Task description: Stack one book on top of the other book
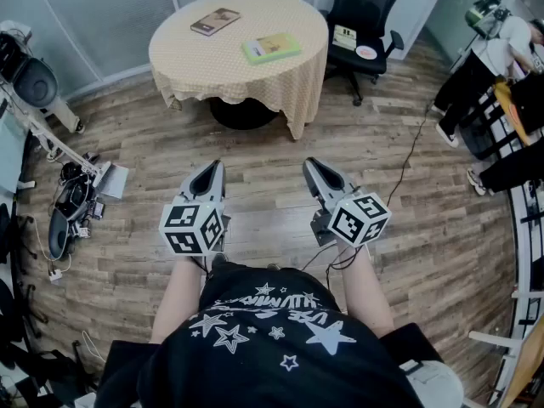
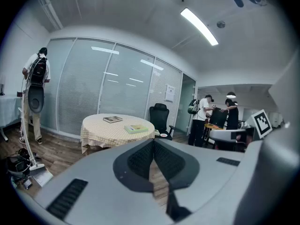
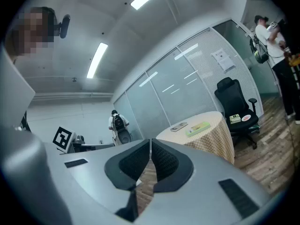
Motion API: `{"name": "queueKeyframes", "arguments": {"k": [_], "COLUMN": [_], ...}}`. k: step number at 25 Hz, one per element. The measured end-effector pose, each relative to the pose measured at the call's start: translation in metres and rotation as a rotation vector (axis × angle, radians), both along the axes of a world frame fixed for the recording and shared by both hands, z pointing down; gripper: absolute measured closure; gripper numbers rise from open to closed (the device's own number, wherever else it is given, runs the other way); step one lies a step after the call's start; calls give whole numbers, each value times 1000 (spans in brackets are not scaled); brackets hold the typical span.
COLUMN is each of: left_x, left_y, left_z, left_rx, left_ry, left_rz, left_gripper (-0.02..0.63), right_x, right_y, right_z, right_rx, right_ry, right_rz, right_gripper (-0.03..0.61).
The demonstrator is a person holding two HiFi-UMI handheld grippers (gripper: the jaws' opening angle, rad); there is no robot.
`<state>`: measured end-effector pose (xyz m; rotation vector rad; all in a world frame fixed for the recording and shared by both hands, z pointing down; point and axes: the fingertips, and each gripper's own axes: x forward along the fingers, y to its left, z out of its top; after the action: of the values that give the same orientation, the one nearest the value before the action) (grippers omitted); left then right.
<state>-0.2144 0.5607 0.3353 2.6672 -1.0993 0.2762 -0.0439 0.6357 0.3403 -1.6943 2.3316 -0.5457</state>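
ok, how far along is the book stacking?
Done: nothing; the thin brown book and the green book lie apart on the round table with the checked yellow cloth. In hand: nothing; left gripper and right gripper are shut, empty, over wooden floor short of the table. Remaining: approach, grasp one book, stack it.

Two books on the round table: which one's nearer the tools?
The green book, lying toward the near, right side of the table. The brown book lies farther back and to the left.

Green book (image 1: 271, 48); brown book (image 1: 215, 21); apart
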Motion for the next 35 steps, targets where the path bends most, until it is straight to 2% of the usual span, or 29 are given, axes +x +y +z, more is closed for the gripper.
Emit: {"name": "queueKeyframes", "arguments": {"k": [10, 15, 21, 30, 35], "left_x": [11, 20, 22, 30, 23], "left_y": [-3, 7, 10, 18, 0], "left_z": [-1, 5, 8, 16, 25], "left_rx": [2, -5, -1, 41, 67], "left_ry": [9, -14, -22, -59, -56], "left_rz": [11, 32, 11, 33, 37], "left_gripper": [606, 606, 606, 606, 604], "right_x": [3, -2, 6, 0, -1], "right_y": [3, 6, 15, 17, -4], "right_z": [-3, -1, 1, 14, 24], "right_rx": [-14, -22, -16, -14, -29], "right_ry": [38, 42, 41, -12, -38], "right_rz": [-7, -33, -39, -56, -38], "right_gripper": [544, 545, 544, 543, 543]}}
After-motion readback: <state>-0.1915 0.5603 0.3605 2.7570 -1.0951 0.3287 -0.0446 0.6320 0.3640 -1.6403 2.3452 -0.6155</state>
